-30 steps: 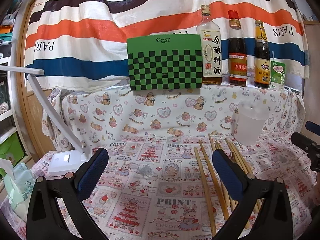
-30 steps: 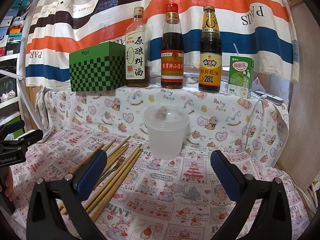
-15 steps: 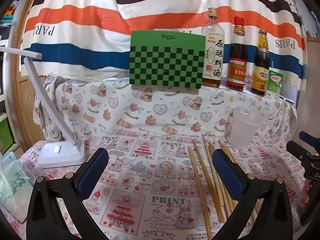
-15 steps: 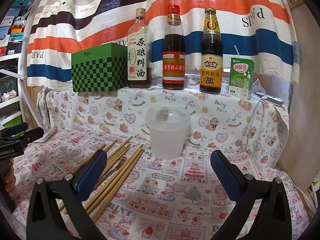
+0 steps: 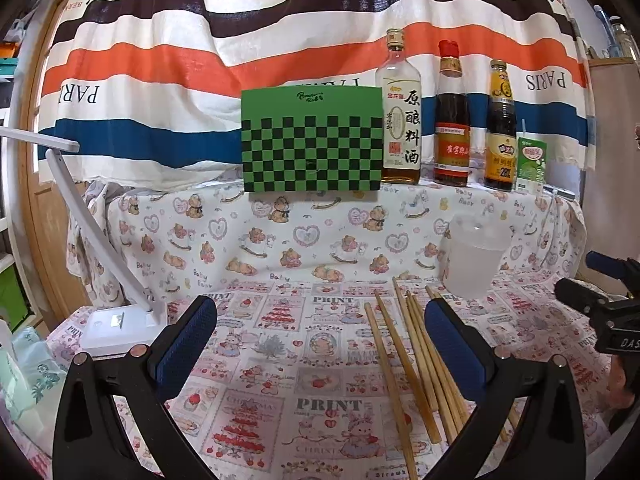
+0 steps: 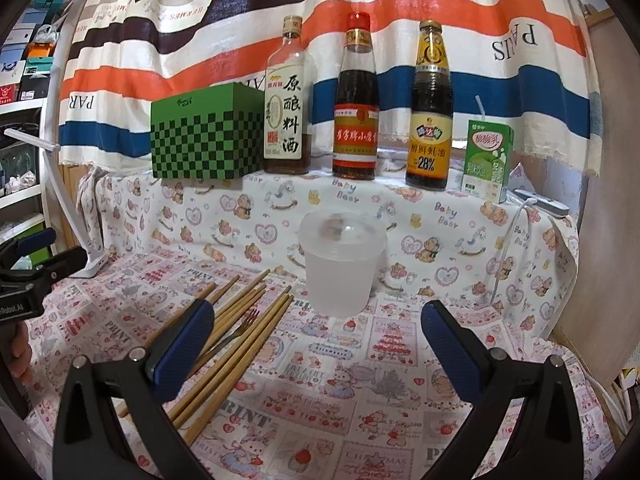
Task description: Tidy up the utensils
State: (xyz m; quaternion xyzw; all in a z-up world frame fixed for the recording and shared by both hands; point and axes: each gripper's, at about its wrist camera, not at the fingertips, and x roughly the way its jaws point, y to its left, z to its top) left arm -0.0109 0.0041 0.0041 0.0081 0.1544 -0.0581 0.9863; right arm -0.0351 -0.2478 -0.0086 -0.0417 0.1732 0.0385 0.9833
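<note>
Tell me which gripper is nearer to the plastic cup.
Right. The right gripper faces the plastic cup straight ahead; the left gripper sits farther left, with the cup off to its right.

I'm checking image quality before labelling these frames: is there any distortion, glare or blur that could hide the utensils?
Left wrist view: strong fisheye bending at the edges, dark corner vignette; the chopsticks look sharp under even light. Right wrist view: same barrel distortion; the translucent cup looks hazy, so its inside cannot be read; the fork among the chopsticks is dark and partly hidden behind the open right gripper.
</note>
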